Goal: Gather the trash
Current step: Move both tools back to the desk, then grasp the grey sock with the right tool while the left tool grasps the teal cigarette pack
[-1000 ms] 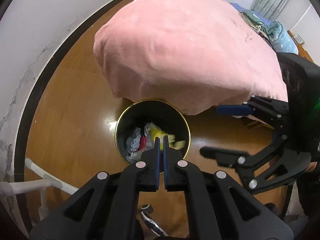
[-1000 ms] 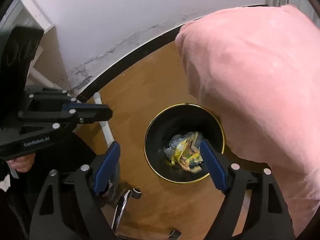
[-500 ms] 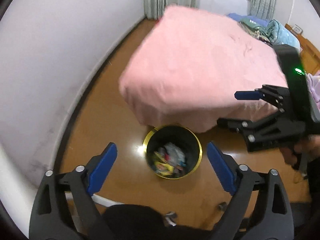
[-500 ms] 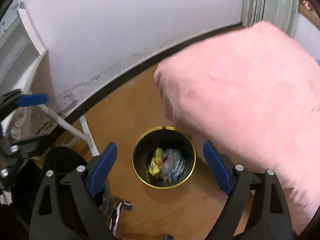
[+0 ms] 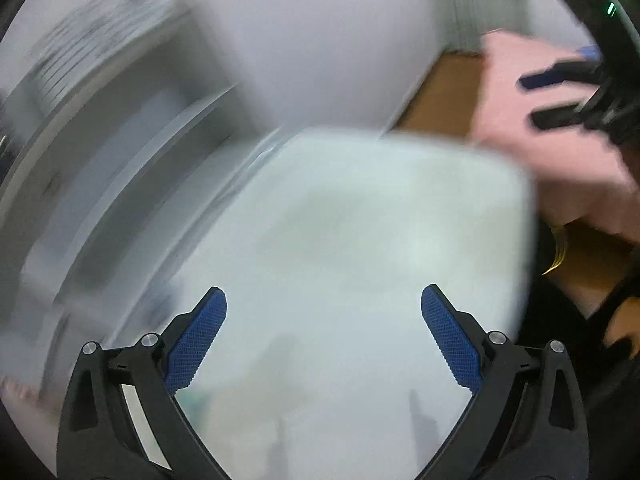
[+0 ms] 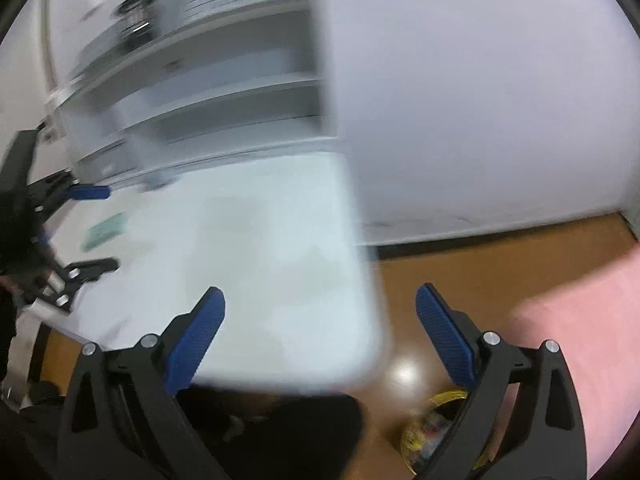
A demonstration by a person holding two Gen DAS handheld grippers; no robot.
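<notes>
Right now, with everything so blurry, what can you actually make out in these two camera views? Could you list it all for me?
White table: one, pale white top, below both cameras, against the wall.
Green item: one, small, flat on the table's left part; too blurred to identify.
Shelf unit: one, white-grey, behind the table; dark objects on top, unclear.
Wall: white, dark baseboard.
Floor: brown wood, right of the table.
Pink bed cover: one, far right.
Trash bin: one, black with gold rim, on the floor, colourful wrappers inside.
Left hand-held gripper: black with blue pads, open, empty, above the table.
Right hand-held gripper: same, open, empty, over the table edge.
</notes>
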